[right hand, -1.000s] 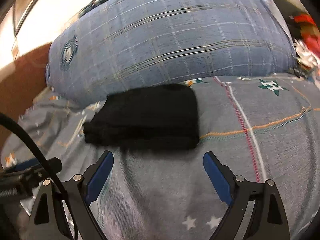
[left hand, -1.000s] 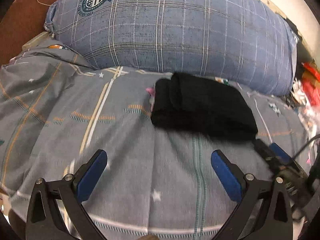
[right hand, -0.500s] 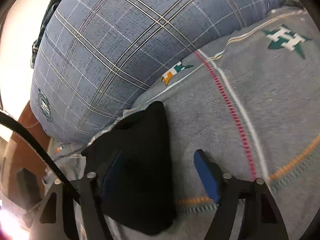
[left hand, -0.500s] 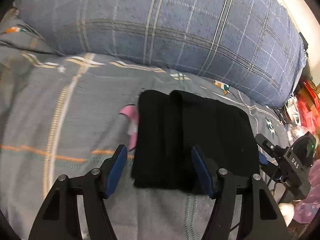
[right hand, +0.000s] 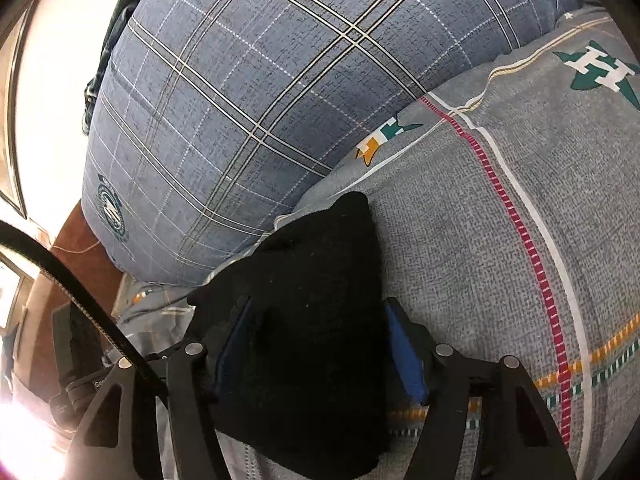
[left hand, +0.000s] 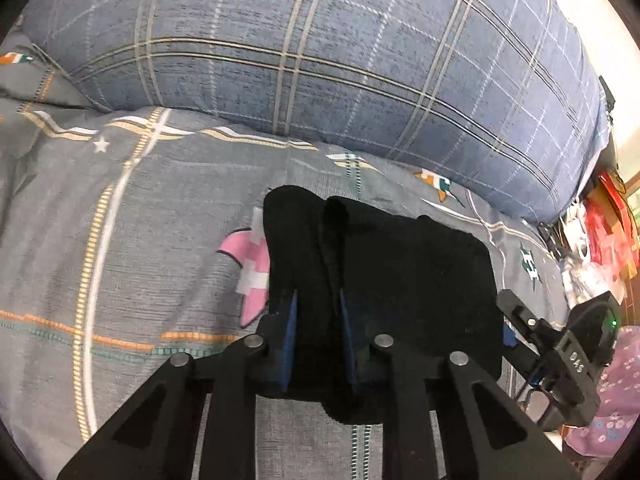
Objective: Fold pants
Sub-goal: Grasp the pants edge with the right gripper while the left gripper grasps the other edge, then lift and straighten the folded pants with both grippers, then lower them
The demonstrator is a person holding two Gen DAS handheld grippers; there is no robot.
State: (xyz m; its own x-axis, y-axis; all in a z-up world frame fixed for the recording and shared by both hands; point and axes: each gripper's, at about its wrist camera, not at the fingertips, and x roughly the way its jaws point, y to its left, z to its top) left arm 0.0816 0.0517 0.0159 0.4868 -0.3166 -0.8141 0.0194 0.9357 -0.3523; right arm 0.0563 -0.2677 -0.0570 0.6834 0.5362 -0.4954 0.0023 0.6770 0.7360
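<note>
Both grippers have come down onto the folded pants lying on the bed by the pillow, the left gripper closing to pinch a thick fold and the right gripper closing wide across the bundle, likely to lift it.

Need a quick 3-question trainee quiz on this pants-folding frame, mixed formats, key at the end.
1. True or false: the folded black pants lie on the grey patterned bedsheet, in front of the blue plaid pillow.
2. Multiple choice: the left gripper has between its closing jaws: A) the pillow B) a fold of the pants C) nothing.
3. Fill in: the right gripper straddles the pants' ____ end, as seen from the left wrist.

Key: 1 true; 2 B; 3 right.
</note>
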